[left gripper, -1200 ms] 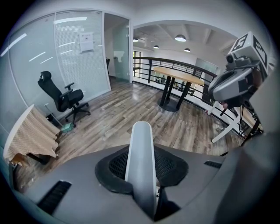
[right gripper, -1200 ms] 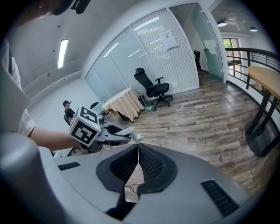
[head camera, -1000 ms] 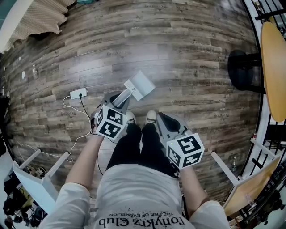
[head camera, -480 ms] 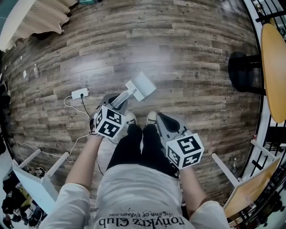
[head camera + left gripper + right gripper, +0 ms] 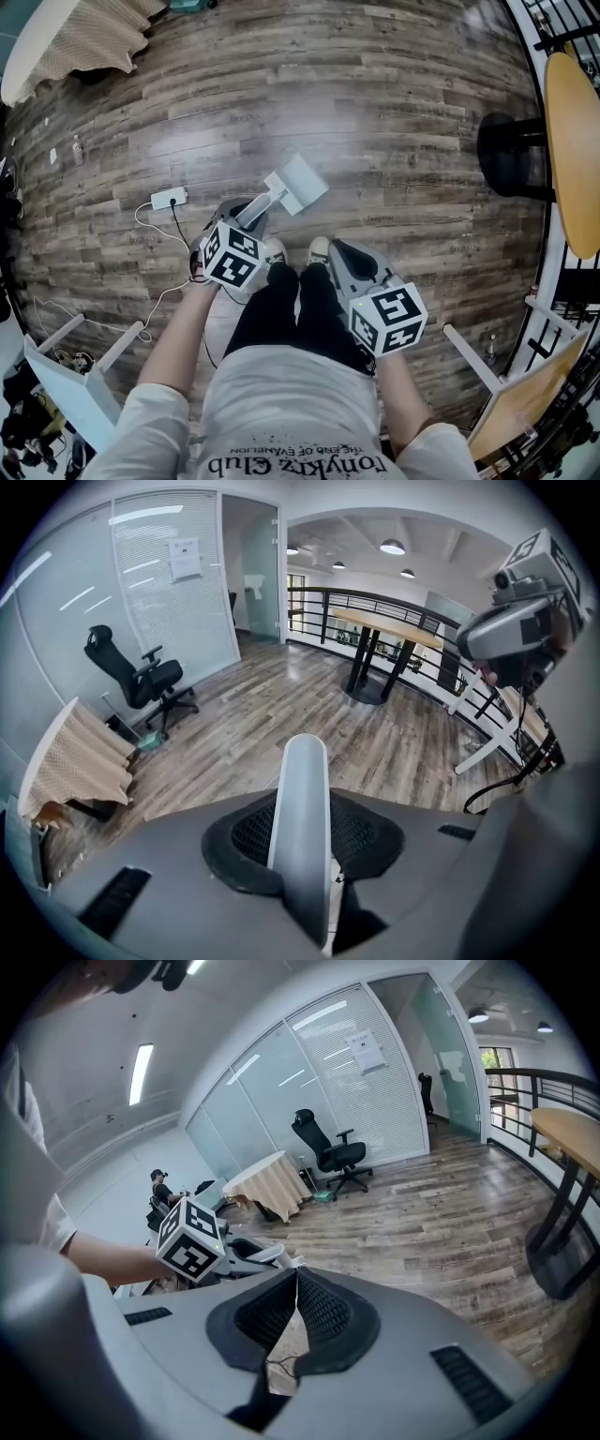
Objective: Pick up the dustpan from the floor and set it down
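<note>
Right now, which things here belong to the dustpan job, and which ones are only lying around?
Belong to the job:
- dustpan
- left gripper, shut on the dustpan

Just lying about:
- power strip
- round table
- office chair
- cloth-covered table

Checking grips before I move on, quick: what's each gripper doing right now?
The left gripper: shut on the dustpan, by its handle.
The right gripper: shut, with nothing between its jaws.
</note>
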A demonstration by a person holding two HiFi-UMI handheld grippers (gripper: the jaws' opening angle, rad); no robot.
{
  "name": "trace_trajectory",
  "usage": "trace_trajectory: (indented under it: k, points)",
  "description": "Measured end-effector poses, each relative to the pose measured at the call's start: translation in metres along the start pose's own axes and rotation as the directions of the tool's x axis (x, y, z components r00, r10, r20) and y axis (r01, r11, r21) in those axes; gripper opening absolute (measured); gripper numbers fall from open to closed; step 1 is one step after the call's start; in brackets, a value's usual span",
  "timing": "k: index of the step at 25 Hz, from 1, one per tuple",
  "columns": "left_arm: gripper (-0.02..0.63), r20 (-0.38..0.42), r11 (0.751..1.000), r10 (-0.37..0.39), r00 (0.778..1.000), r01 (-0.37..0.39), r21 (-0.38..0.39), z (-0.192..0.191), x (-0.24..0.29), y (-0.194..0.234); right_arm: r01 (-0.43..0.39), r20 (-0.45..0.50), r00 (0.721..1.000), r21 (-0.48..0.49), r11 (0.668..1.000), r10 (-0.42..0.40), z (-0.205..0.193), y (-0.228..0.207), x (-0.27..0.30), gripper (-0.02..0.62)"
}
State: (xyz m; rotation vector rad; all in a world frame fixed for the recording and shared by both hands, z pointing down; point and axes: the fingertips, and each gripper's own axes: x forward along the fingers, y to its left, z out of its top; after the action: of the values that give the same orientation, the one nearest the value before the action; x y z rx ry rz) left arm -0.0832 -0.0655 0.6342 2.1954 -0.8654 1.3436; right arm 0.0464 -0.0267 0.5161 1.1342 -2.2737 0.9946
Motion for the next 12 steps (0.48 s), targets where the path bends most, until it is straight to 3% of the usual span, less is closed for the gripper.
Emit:
trace_trajectory:
  k: [5,12]
  points:
    - [0.192,-0.028,0.999,-0.028,0.999,0.028,-0.017,-0.0072,-0.0007,0.0020,0.002,0.006,1.000,-0.001,1.000,-0.002,0.0004,0.0052,-0.0008,0.025]
    - [0.251,-0.006,0.999,-0.038,0.999,0.038,-0.012,-0.0061,-0.0065,0.0007,0.000,0.007,1.000,-0.003,1.000,0.000,-0.0024,0.0088,-0.0023,0.025]
